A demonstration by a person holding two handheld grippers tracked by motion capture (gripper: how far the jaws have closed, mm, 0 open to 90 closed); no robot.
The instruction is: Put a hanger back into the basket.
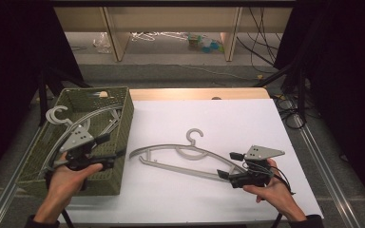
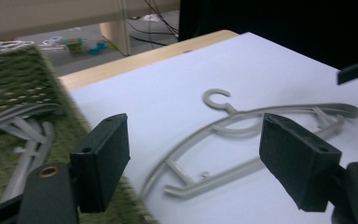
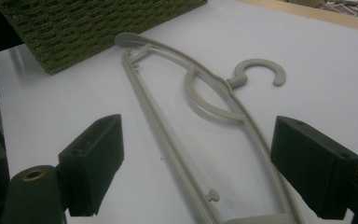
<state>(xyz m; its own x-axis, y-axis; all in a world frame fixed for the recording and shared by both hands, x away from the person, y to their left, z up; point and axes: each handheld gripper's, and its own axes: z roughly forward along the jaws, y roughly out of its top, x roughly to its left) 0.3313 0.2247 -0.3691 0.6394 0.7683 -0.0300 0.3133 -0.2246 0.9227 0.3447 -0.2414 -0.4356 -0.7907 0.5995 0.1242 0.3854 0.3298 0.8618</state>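
Note:
A grey plastic hanger (image 1: 171, 146) lies flat on the white table top, hook pointing to the far side. My right gripper (image 1: 228, 165) is at the hanger's right end and open. In the right gripper view the hanger (image 3: 233, 81) runs up between the wide jaws, and the pads do not touch it. My left gripper (image 1: 111, 151) hovers over the right rim of the green woven basket (image 1: 123, 123), open and empty. From the left gripper (image 2: 193, 126) the same hanger (image 2: 242, 114) is seen ahead on the table. Several more grey hangers (image 1: 90, 116) lie in the basket.
The basket (image 2: 14, 84) takes up the table's left side, and its wall (image 3: 84, 28) stands just beyond the hanger's far tip. A bare wooden strip (image 1: 195, 93) runs along the table's back edge. Cables (image 1: 290, 114) and stand legs are off the right side, and the floor behind holds clutter.

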